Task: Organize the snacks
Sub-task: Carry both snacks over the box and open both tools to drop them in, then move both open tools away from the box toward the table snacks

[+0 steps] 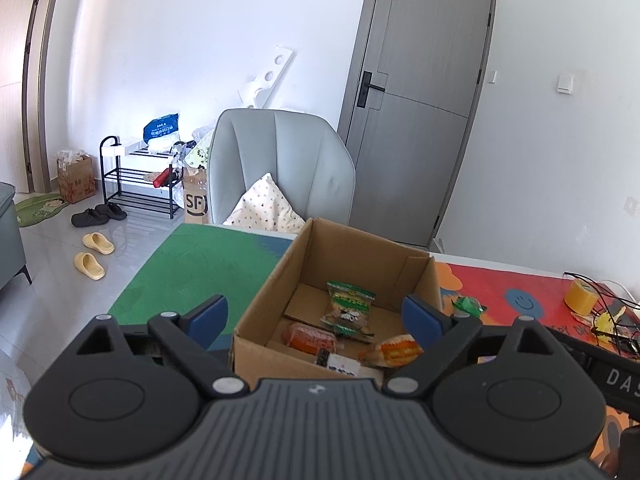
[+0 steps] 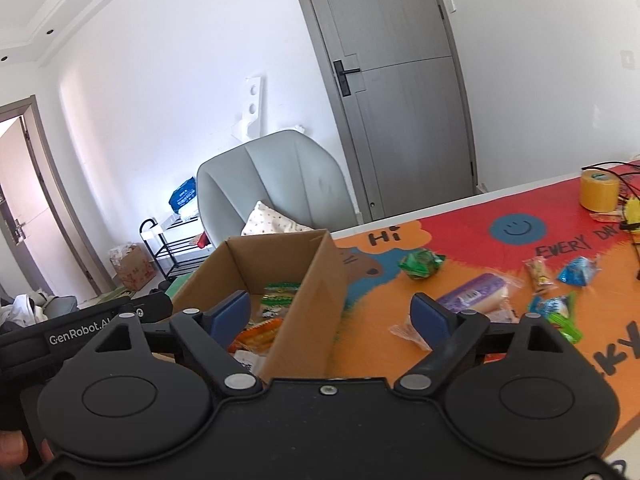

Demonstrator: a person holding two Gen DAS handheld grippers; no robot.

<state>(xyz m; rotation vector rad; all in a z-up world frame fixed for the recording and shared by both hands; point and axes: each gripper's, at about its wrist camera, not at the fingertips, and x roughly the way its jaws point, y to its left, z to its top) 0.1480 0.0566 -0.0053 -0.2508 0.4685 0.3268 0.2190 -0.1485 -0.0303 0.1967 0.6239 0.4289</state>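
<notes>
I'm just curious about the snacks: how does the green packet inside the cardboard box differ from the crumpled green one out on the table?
The green packet in the box lies flat and has a clear window showing its contents; the crumpled green packet is bunched into a lump. The first sits inside the cardboard box among other snacks; the second lies alone on the table mat, right of the box. Both are green snack wrappers.
</notes>
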